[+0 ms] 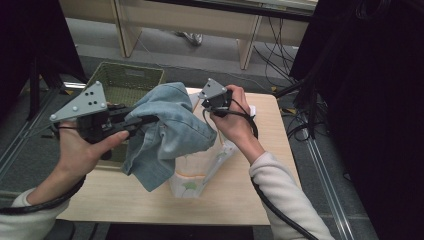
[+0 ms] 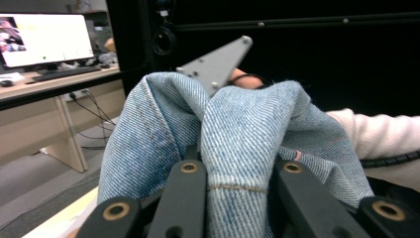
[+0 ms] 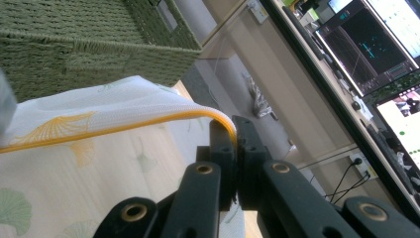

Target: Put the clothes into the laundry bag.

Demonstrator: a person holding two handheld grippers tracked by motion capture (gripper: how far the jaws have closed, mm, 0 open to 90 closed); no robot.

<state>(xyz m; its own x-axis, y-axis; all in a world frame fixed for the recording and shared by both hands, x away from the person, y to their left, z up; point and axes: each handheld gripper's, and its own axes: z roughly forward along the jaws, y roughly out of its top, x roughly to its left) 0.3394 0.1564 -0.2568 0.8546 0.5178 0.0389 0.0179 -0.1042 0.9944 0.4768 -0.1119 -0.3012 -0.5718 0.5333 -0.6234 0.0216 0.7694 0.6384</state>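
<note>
Left gripper (image 1: 150, 120) pinched limp, bulky denim jeans (image 1: 170, 130) above mesh laundry bag (image 1: 200, 175); right gripper (image 3: 236, 130) clamped its soft rim.

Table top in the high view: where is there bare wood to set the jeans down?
Bare table runs along the near edge, in front of the denim jeans and the mesh bag, and at the near right corner beside the right sleeve. The middle is crowded; the green basket borders the far left.

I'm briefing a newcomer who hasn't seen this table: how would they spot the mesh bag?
On the wooden table, beside the green woven basket, hangs a denim garment. Under it stands the mesh bag, the right gripper pinching its rim: white, leaf-printed, yellow-edged.
</note>
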